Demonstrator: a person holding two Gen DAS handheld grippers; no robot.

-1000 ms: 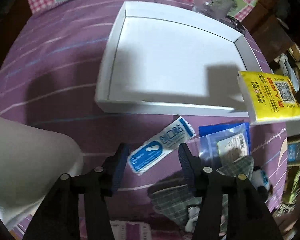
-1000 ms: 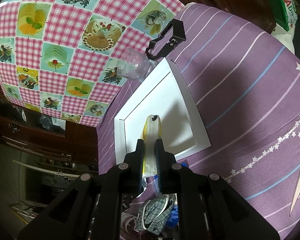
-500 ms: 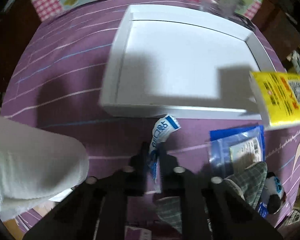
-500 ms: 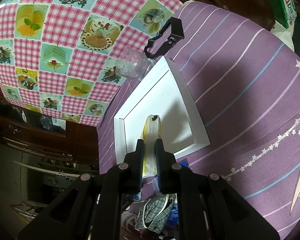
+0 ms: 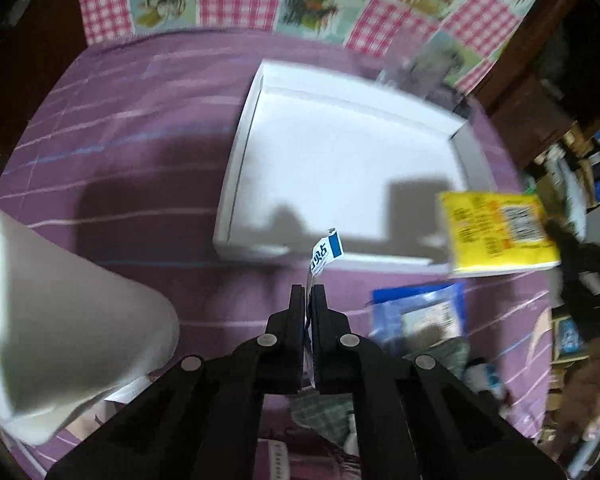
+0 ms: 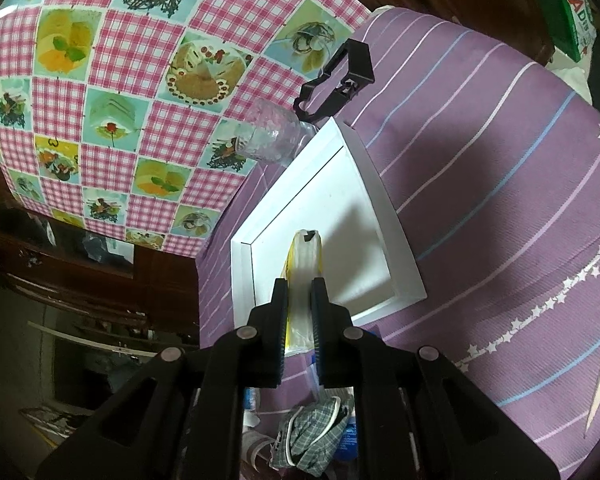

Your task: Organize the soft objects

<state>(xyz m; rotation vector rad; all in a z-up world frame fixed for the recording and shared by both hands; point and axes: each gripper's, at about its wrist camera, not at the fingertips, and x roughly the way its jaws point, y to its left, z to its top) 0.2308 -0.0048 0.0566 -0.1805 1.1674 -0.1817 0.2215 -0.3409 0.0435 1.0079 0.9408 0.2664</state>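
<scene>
Both grippers are matte black plastic. The left gripper (image 5: pixel 309 300) has slim, flat fingers on angular arms, each studded with round silver screws. The right gripper (image 6: pixel 300 294) looks the same, with what seem to be blue pads (image 6: pixel 317 316) lining its fingers.

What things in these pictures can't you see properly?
- Blue-and-white packet, left wrist view: the left gripper hides its lower part, and its print is blurred.
- Yellow pack, right wrist view: seen edge-on in the right gripper, so its face is hidden.
- Blue bag, left wrist view: motion blur makes the label unreadable.
- Checked cloth, right wrist view: partly behind the gripper.
- Green box, right wrist view: cut off by the edge.
</scene>
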